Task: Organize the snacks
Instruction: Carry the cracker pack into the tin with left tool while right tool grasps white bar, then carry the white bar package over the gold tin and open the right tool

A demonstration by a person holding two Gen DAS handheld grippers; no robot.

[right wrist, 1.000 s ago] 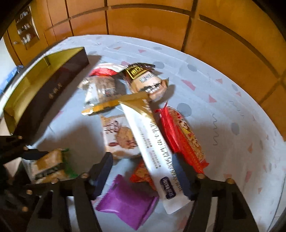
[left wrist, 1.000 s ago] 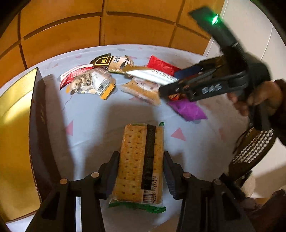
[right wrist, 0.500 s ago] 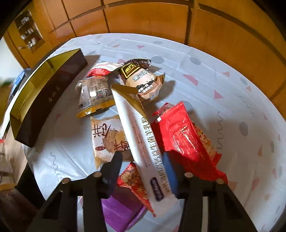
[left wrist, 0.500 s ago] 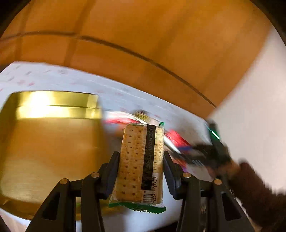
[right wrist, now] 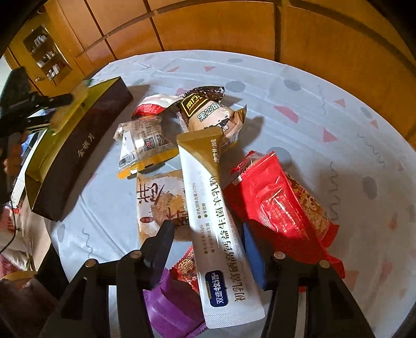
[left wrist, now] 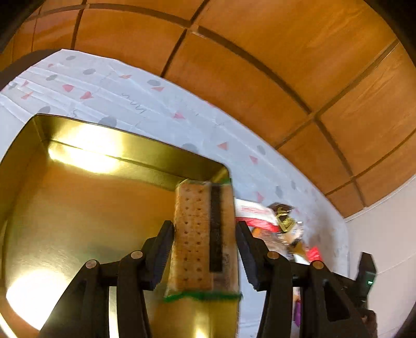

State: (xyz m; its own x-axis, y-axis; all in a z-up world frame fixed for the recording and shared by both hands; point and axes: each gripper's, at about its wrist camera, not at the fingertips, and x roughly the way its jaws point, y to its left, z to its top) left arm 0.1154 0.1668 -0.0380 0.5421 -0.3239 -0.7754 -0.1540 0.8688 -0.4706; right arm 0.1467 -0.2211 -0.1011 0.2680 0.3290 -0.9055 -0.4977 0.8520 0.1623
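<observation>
Cracker pack (left wrist: pixel 205 234), pinched by left gripper (left wrist: pixel 204 248), points lengthwise over gold tin (left wrist: pixel 78 208)

— What's under it all?
— A pale tablecloth (right wrist: pixel 299 109) with pink triangles and grey dots, filling the middle of the frame.
— And behind?
— Wooden panelling (right wrist: pixel 208 23) across the top, a shelved cabinet (right wrist: pixel 46 59) at upper left.
</observation>
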